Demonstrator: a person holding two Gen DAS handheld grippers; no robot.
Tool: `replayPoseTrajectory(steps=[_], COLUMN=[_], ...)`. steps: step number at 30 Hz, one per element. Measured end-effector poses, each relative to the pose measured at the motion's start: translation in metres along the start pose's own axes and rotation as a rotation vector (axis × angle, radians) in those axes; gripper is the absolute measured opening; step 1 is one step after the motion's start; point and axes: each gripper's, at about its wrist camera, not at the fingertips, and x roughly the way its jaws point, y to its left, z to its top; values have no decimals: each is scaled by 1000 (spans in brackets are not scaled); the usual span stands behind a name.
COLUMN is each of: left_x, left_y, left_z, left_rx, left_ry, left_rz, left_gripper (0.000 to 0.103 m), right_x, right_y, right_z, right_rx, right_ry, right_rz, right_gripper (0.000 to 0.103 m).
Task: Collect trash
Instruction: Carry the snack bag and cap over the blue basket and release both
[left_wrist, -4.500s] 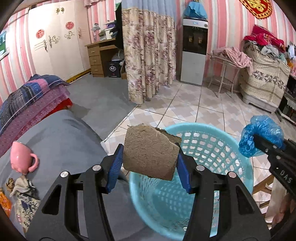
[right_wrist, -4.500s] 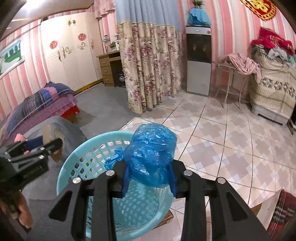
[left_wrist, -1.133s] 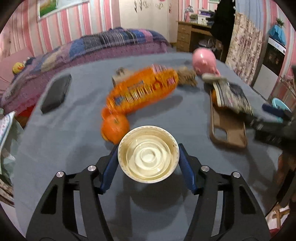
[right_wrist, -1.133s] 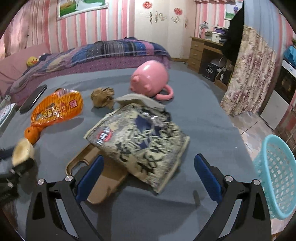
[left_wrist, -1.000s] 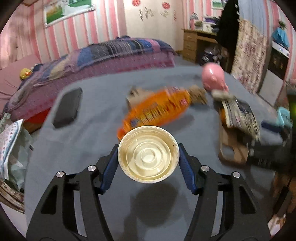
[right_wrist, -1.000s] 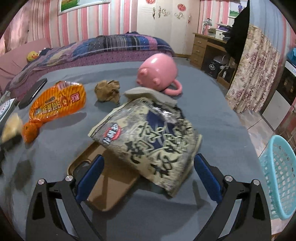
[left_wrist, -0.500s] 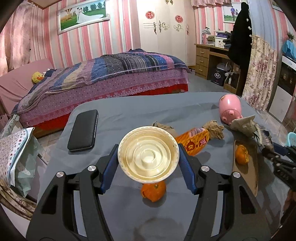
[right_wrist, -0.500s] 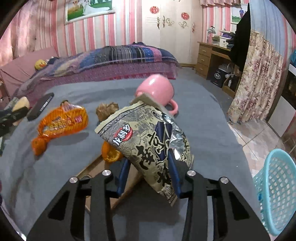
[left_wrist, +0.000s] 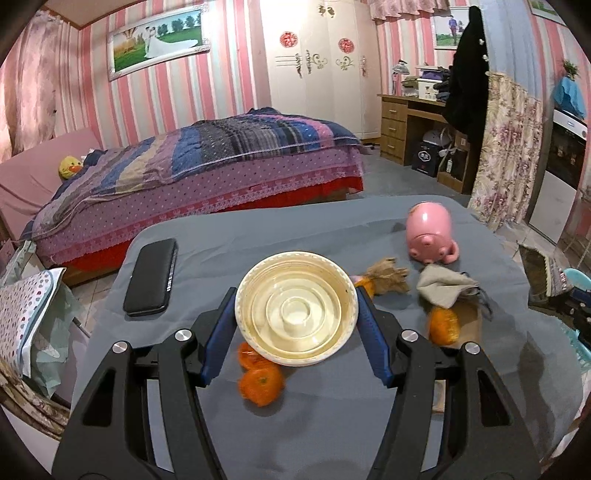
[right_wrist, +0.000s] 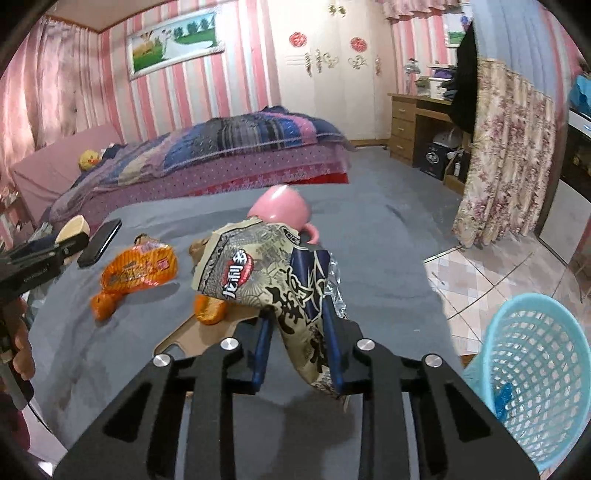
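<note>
My left gripper is shut on a round cream paper bowl and holds it above the grey-covered table. The right wrist view has that bowl at the far left. My right gripper is closing its jaws on a crumpled beige-and-blue snack bag, and the blue pads press on its lower end. The bag hangs clear of the table. A turquoise basket stands on the floor at the right, with a blue plastic bag inside it.
On the table lie an orange snack bag, two oranges, a brown board, a pink mug, crumpled brown paper, a grey cloth and a black phone. A bed stands behind.
The right jaws went from wide open to closed on the snack bag and lifted it off the brown board, uncovering an orange. The left gripper rose with the bowl.
</note>
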Motion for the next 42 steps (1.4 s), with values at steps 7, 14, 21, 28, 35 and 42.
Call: replayPoseTrajectory(steps=[7, 14, 21, 28, 35, 42], left_x=[-7, -14, -18, -21, -16, -2], left_y=[-61, -136, -215, -286, -355, -408], left_z=[12, 19, 20, 12, -1, -18], left_rx=[45, 100, 149, 209, 268, 346], left_ry=[-25, -67, -78, -83, -50, -10], left_rz=[-65, -164, -277, -375, -474, -528], left_gripper=[61, 61, 61, 61, 61, 61], right_x=[-27, -59, -88, -104, -115, -120], right_y=[-49, -117, -174, -219, -250, -279], right_z=[-1, -7, -22, -36, -50, -66], right_rx=[60, 147, 221, 304, 365, 445], right_ry=[-47, -88, -109, -124, -125, -121], right_rz=[-75, -184, -308, -362, -404, -438], right_gripper=[27, 27, 27, 27, 27, 27])
